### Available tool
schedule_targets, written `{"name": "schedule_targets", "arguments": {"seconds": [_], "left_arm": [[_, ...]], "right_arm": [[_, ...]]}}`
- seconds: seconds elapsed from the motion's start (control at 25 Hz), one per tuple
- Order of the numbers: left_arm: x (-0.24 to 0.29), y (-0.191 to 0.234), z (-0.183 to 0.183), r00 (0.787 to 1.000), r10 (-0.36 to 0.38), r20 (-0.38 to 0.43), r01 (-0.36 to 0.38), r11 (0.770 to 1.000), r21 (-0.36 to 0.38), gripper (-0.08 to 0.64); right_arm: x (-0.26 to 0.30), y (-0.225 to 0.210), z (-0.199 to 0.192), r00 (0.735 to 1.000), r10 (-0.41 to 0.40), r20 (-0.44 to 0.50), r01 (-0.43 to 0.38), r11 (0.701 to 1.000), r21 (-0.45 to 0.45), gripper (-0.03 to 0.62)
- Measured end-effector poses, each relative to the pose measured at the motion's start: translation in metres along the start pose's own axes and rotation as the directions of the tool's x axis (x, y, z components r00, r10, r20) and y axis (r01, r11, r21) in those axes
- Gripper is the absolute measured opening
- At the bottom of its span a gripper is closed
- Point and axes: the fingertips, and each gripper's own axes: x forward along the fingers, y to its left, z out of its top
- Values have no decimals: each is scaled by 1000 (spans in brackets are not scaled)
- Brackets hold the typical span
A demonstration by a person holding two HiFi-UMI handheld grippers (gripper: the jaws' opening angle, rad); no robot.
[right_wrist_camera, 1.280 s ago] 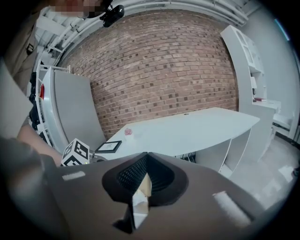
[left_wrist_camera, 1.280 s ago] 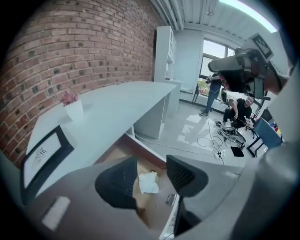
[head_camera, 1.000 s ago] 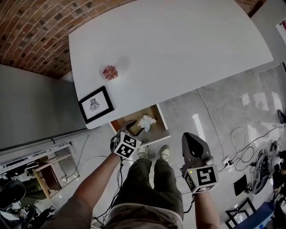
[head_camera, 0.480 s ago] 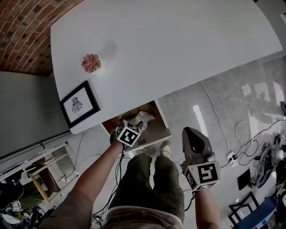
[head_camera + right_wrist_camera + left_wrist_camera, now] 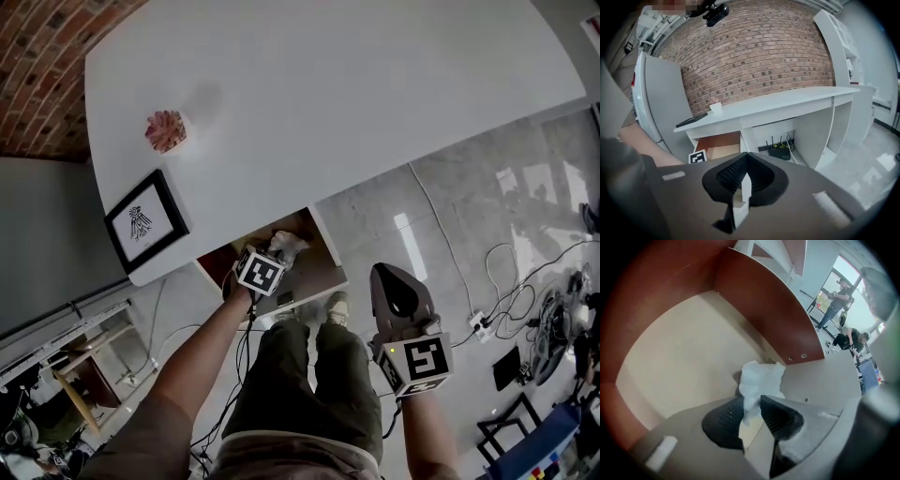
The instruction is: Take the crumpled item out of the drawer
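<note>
The crumpled item is a white paper wad [image 5: 288, 246] lying in the open drawer [image 5: 317, 274] under the white desk. In the left gripper view the wad [image 5: 761, 378] rests on the beige drawer floor [image 5: 684, 357], and its lower end is pinched between my left gripper's [image 5: 751, 401] narrowly parted jaws. In the head view my left gripper [image 5: 279, 253] reaches down into the drawer. My right gripper [image 5: 386, 274] hangs shut and empty over the floor, right of the drawer. In its own view the right gripper [image 5: 745, 161] points at the desk and drawer [image 5: 717, 145].
On the white desk top [image 5: 375, 94] lie a black picture frame [image 5: 145, 222] and a pink crumpled object [image 5: 165, 129]. The person's legs [image 5: 309, 375] stand just before the drawer. Cables and a power strip [image 5: 483, 328] lie on the floor at right. A router [image 5: 780, 151] sits under the desk.
My left gripper has moved forward from the drawer's front edge into the drawer and closed on the paper wad. The right gripper has stayed in place.
</note>
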Motion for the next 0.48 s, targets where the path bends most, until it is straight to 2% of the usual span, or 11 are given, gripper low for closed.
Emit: {"name": "schedule_targets", "arguments": {"seconds": [0.2, 0.48], "left_arm": [[-16, -6, 13, 999, 21, 45, -23, 999, 47, 55], [-83, -25, 40, 989, -2, 148, -12, 996, 93, 49]], "right_arm": [[-10, -1, 1, 999, -4, -33, 4, 1000, -5, 28], [-35, 6, 40, 1000, -21, -5, 21, 1000, -22, 28]]}}
